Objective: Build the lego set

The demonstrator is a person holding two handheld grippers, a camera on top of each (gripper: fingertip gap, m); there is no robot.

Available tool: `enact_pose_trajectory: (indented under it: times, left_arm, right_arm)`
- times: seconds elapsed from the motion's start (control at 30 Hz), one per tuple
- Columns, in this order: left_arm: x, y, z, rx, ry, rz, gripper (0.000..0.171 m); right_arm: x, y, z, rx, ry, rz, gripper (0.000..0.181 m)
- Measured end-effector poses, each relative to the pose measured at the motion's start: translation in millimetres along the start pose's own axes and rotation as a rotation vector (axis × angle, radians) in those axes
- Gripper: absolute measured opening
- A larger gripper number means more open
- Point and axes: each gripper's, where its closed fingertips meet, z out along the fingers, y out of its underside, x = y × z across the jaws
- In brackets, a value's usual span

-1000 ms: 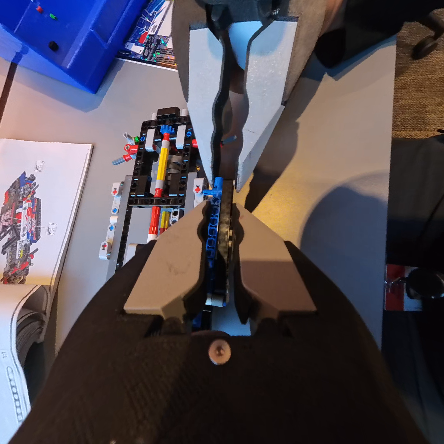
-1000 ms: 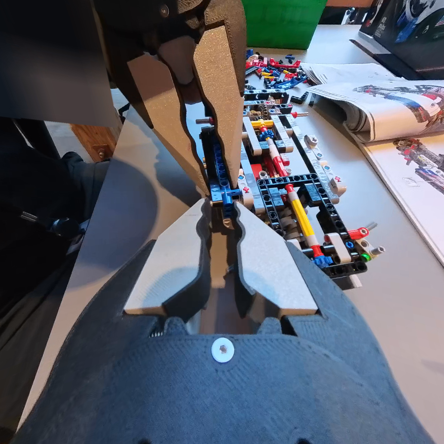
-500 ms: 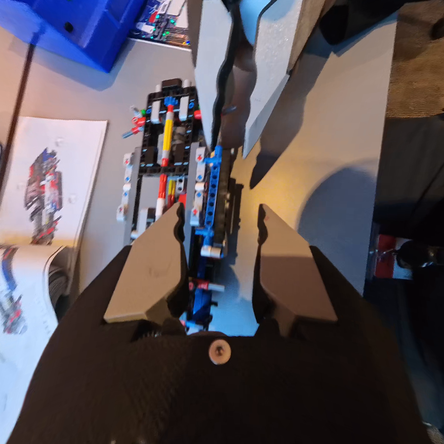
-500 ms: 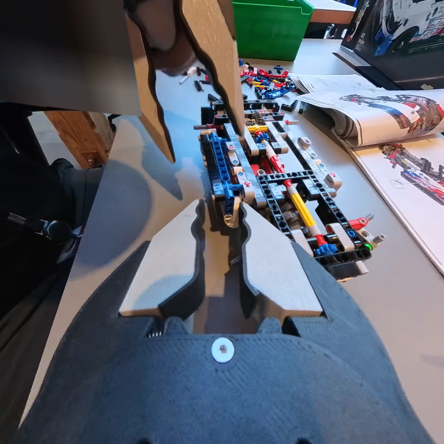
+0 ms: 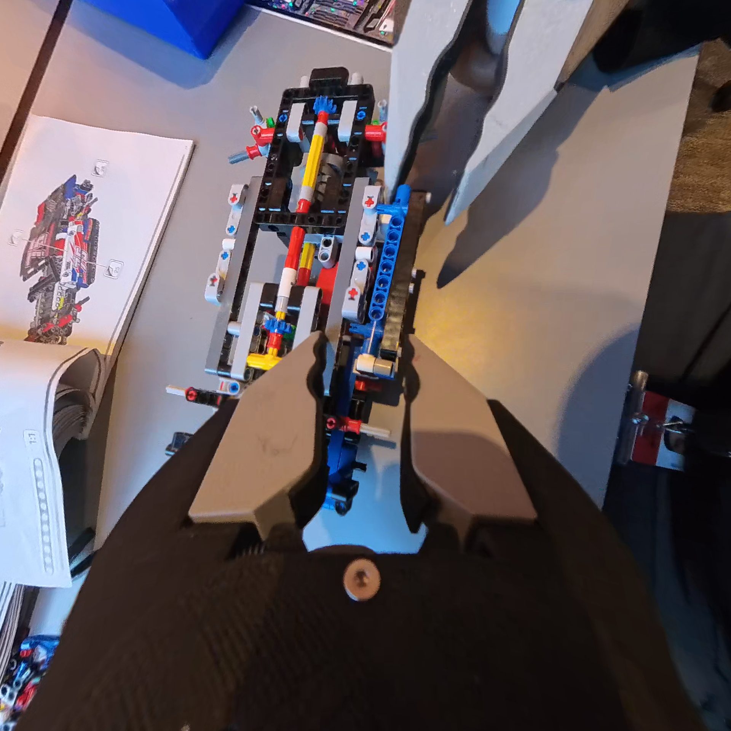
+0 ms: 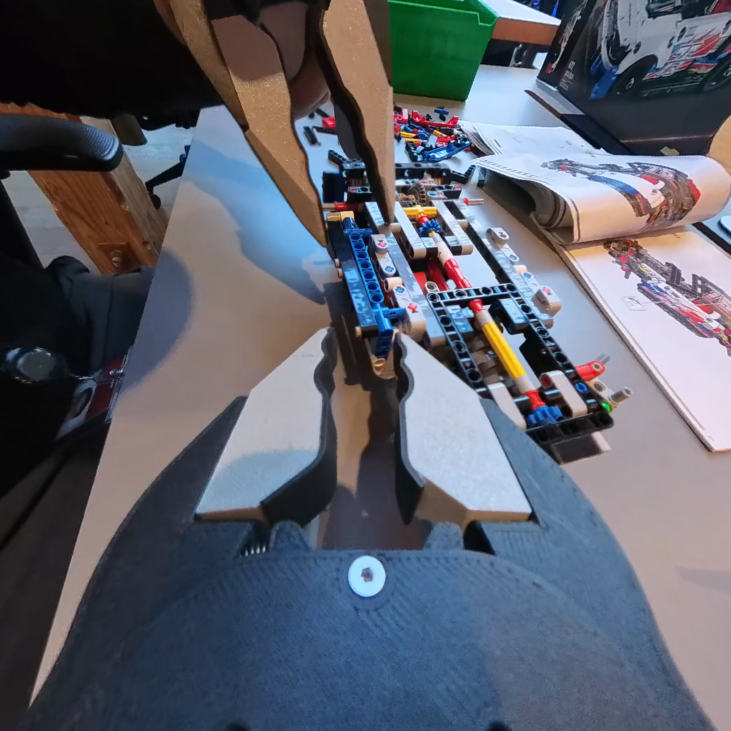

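the lego chassis (image 5: 312, 221) is lying flat on the grey table (image 5: 534, 316), its blue beam (image 5: 389, 257) running along the side nearest the table edge. the left gripper (image 5: 362, 348) is hovering at the chassis's 6 o'clock end, jaws parted and gripping nothing. the right gripper (image 6: 362, 342) is sitting opposite at 12 o'clock (also gaping, empty). an instruction booklet (image 5: 79, 245) is lying at 9 o'clock.

Left gripper (image 5: 364, 348): one second ago clamped on the blue perforated beam (image 5: 385, 265) along the multicoloured brick chassis (image 5: 316, 221); now parted, drawn back to the beam's near end, straddling it. Right gripper (image 6: 362, 348): fingers spread slightly wider than before, tips backed just off the beam's cross-shaped end.
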Motion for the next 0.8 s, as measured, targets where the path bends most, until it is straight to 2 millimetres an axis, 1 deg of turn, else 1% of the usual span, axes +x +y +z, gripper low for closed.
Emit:
enact_pose_trajectory:
  times: [0.07,0.13,0.17,0.23,0.53,0.7,0.73,0.77,0.8]
  left_arm:
    - [1.9,-2.1,-0.3,0.015,0.012,-0.003,0.030]
    - [6.0,-2.5,-1.5,0.020,0.033,-0.002,0.017]
    - [6.2,-2.2,-1.7,0.020,0.031,0.000,0.016]
    - [5.6,-1.5,-1.8,0.021,0.030,0.001,0.017]
    - [3.0,0.6,-2.3,0.001,0.096,-0.056,0.014]
    - [1.2,-3.7,-2.3,0.029,0.041,-0.047,0.015]
    - [0.6,-1.9,-3.1,0.018,0.031,-0.040,0.025]
    - [-0.8,-0.4,-5.6,0.011,0.018,-0.038,0.049]
    - [-1.5,1.6,-10.0,0.003,0.010,-0.039,0.055]
  right_arm:
    - [-0.9,0.2,1.2,-0.002,0.006,-0.007,0.025]
    - [-1.6,0.6,1.9,-0.005,0.004,-0.009,0.024]
    - [-2.3,0.8,2.2,-0.007,-0.002,-0.008,0.021]
    - [-3.6,1.1,2.7,-0.009,-0.011,-0.009,0.017]
    - [-3.1,-1.4,3.7,0.003,-0.008,-0.010,0.017]
    - [-0.8,-2.2,0.8,0.012,0.003,-0.001,0.020]
    - [-2.2,-4.0,-0.6,0.020,0.000,-0.001,0.021]
    - [-3.4,-6.9,-2.8,0.033,0.003,-0.003,0.021]
    - [-4.0,-10.2,-6.2,0.047,0.011,-0.006,0.021]
